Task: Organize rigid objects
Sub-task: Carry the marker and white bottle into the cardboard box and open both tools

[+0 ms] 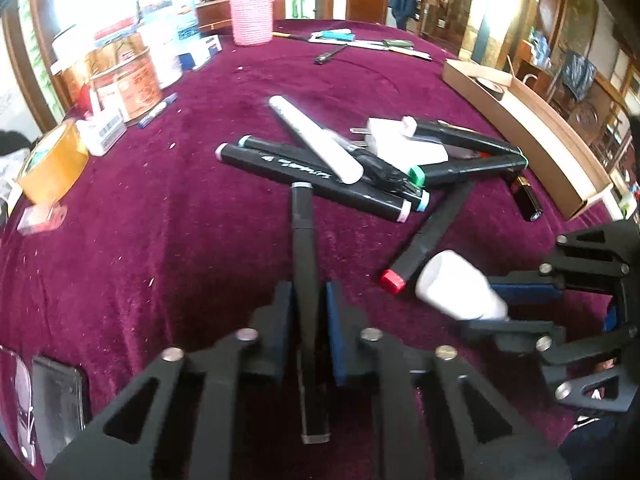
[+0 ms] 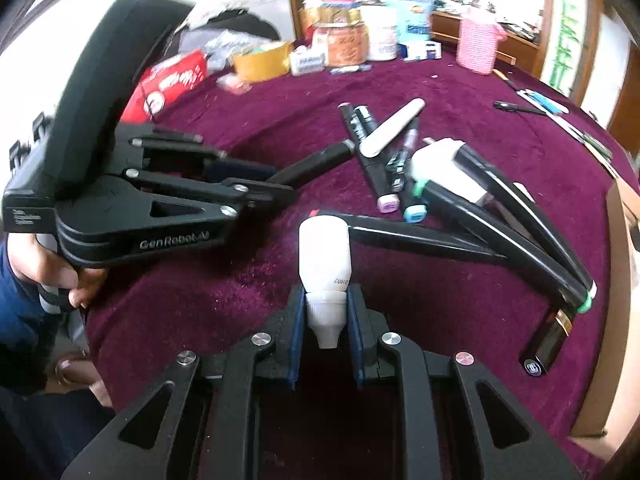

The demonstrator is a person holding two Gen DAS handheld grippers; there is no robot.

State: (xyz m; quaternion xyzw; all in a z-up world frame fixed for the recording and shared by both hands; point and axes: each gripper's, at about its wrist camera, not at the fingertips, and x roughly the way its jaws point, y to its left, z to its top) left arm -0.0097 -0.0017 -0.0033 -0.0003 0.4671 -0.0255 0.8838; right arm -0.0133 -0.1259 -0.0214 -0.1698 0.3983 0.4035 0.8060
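The left gripper (image 1: 307, 308) is clamped tight on a slim black marker pen (image 1: 302, 240) whose grey-capped end points away over the plum velvet tablecloth (image 1: 160, 240). The right gripper (image 2: 325, 320) is closed on the nozzle end of a small white plastic bottle (image 2: 325, 256), lifted just above the cloth. Beyond them lies a loose heap of black markers (image 1: 320, 172) with a long white tube (image 1: 316, 144) and a white plug adapter (image 1: 400, 142). Farther off stand a shallow cardboard tray (image 1: 532, 128) and a pink woven basket (image 1: 252, 16).
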